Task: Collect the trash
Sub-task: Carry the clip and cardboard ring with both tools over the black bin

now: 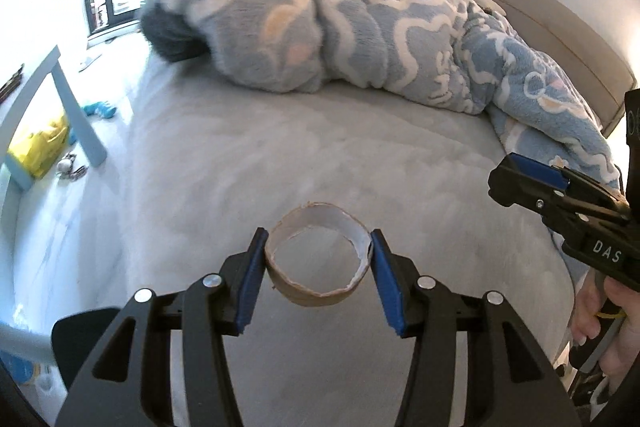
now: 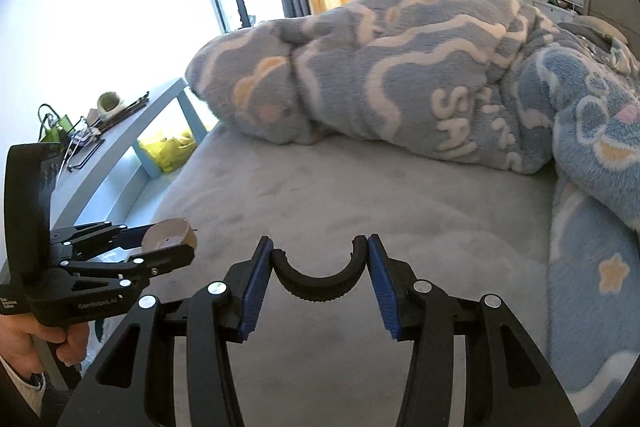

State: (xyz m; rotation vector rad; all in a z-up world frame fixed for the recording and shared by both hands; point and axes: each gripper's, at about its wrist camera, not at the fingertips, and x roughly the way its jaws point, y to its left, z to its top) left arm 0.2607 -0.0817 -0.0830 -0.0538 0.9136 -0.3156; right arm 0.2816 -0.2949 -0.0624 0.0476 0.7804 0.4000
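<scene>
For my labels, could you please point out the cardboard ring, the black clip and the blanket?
cardboard ring [image 1: 320, 291]: left wrist view, near outer wall.
black clip [image 2: 318, 283]: right wrist view, bottom of its curve.
blanket [image 2: 380, 75]: right wrist view, bunched middle.

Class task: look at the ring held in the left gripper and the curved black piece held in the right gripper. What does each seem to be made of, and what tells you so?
Ring: probably cardboard, matt brown outside, pale inside, with a ragged torn rim, like a tape core or cut tube.
Curved black piece: likely plastic or hard rubber, matt black, with fine ridges along its outer curve; which of the two cannot be told.
</scene>
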